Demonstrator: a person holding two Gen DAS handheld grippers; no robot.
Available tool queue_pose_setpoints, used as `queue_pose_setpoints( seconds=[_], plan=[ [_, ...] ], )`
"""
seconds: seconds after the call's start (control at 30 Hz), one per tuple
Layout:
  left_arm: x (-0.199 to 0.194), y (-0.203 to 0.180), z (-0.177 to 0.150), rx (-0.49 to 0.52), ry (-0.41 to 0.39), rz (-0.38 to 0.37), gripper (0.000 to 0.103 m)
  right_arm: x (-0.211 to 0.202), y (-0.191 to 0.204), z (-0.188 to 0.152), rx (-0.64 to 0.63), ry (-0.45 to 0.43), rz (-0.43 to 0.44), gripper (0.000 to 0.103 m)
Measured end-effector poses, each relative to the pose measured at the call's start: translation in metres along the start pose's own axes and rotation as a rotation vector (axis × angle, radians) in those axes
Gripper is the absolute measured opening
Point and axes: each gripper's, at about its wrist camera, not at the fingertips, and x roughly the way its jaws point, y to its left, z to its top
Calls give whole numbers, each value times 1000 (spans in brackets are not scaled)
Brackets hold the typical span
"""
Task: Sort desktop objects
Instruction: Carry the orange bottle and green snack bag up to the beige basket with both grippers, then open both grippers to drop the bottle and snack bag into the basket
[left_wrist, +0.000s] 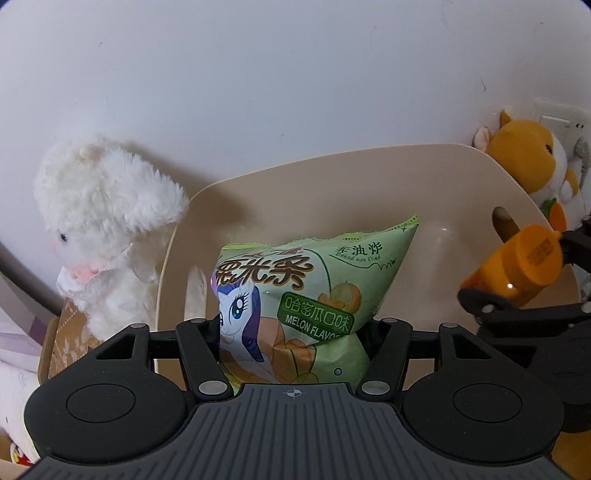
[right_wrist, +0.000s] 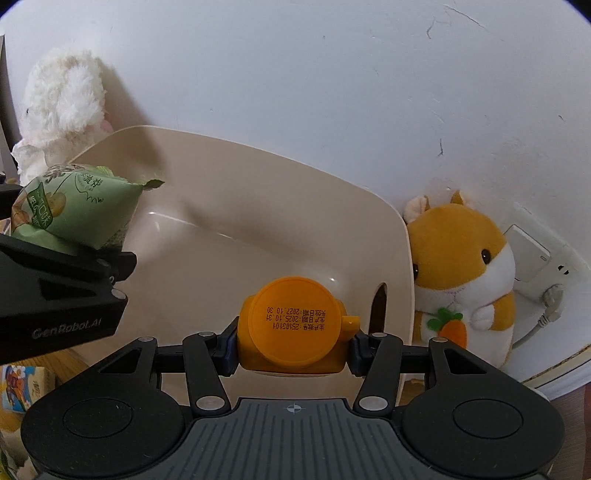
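My left gripper (left_wrist: 295, 326) is shut on a green melon-flavour snack bag (left_wrist: 306, 284), which it holds over the left part of a cream plastic bin (left_wrist: 258, 192). The bag puffs out above the fingers and has a cartoon pony printed on it. My right gripper (right_wrist: 293, 345) is shut on an orange bottle (right_wrist: 295, 317). The bottle's round cap faces the camera and has a date printed on it. It hangs over the bin's right side (right_wrist: 402, 258), near a handle slot. The two grippers are side by side and apart. The bin's floor is bare where it shows.
A white plush lamb (left_wrist: 103, 229) sits against the bin's left wall. An orange hamster plush (right_wrist: 465, 273) stands right of the bin, in front of a wall socket (right_wrist: 532, 258) with a plugged-in cable. The white wall rises close behind. A colourful carton (right_wrist: 22, 387) lies at lower left.
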Motion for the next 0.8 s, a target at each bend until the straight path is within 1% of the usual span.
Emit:
queue_pose_setpoints(
  seconds=[0.07,0.1,0.13,0.17,0.2,0.27,0.4,0.47,0.5,0.63,0.7,0.73,0.8],
  plan=[
    [-2,0,-1,22,-16,5,69,-1,1,-2,-26,-3,3,50],
    [-3,1,-2,30,-21,4,71,-2,2,-4,-39,-5,0,58],
    [-5,2,-3,34,-23,0,77,-2,3,-3,-46,-12,-5,60],
    [-6,4,-3,34,-18,-8,80,-5,2,-3,-50,-24,-4,63],
    [-6,7,-4,31,-5,-15,80,-7,1,-1,-50,-33,-9,65],
    [-8,12,-5,26,10,-21,80,-13,-1,-1,-38,-50,-15,75],
    [-27,17,-6,35,-24,-13,80,-32,-4,-4,-7,-95,-17,79],
    [-37,26,-8,17,-35,-29,80,-44,-7,-7,12,-118,-12,87],
    [-42,31,-11,2,-42,-38,80,-52,-8,-10,22,-132,-11,88],
    [-74,40,-29,-62,-84,-52,80,-77,-9,-28,35,-172,-1,97],
    [-87,45,-40,-71,-92,-61,80,-84,-7,-37,29,-171,0,97],
    [-92,47,-47,-75,-89,-72,81,-90,-6,-44,31,-170,2,97],
    [-99,45,-58,-99,-63,-97,81,-99,-4,-54,42,-177,9,100]
  ],
)
